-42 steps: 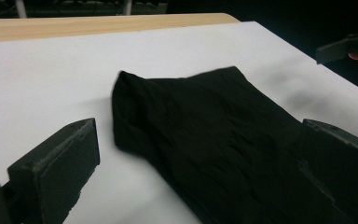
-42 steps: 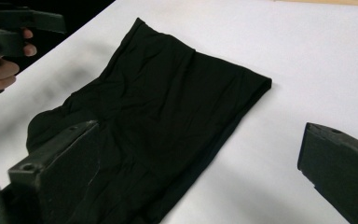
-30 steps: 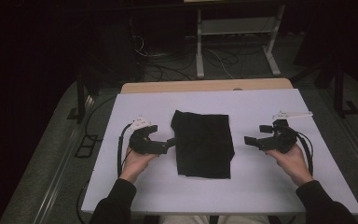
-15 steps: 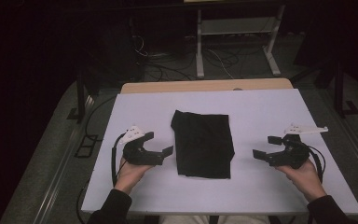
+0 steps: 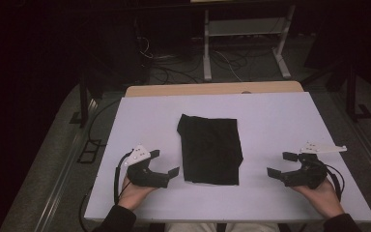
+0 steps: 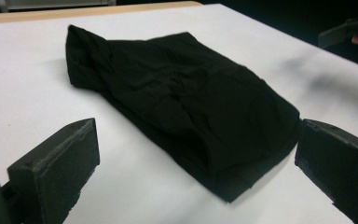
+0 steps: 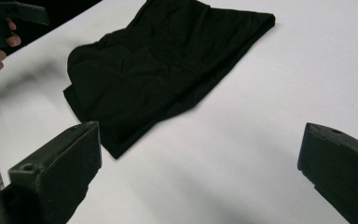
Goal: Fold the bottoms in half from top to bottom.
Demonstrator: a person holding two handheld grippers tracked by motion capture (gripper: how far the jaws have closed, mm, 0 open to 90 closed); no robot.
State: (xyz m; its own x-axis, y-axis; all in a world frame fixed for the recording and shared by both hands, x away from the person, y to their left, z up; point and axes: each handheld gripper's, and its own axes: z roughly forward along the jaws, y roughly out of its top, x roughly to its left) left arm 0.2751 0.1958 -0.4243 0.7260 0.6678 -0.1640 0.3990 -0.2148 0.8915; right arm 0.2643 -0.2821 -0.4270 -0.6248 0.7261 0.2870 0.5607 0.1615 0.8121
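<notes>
A folded black cloth [image 5: 210,149] lies flat in the middle of the white table [image 5: 275,116]. My left gripper [image 5: 165,162] rests open just left of the cloth's near left corner, with nothing between its jaws. In the left gripper view the cloth [image 6: 177,102] stretches away ahead of the open left gripper [image 6: 198,140], its near corner between the jaw tips. My right gripper [image 5: 280,164] is open near the table's right front, well apart from the cloth. In the right gripper view the cloth [image 7: 163,60] lies ahead and to the left of the open right gripper [image 7: 200,144].
A bare wooden strip [image 5: 212,89] runs along the table's far edge. Behind it on the dark floor stand a metal frame [image 5: 244,34] and loose cables [image 5: 174,72]. Bare white tabletop surrounds the cloth on all sides.
Both grippers have drawn back toward the near edge. The left one has left the cloth's side; the right one has moved outward to the right. The cloth has not moved.
</notes>
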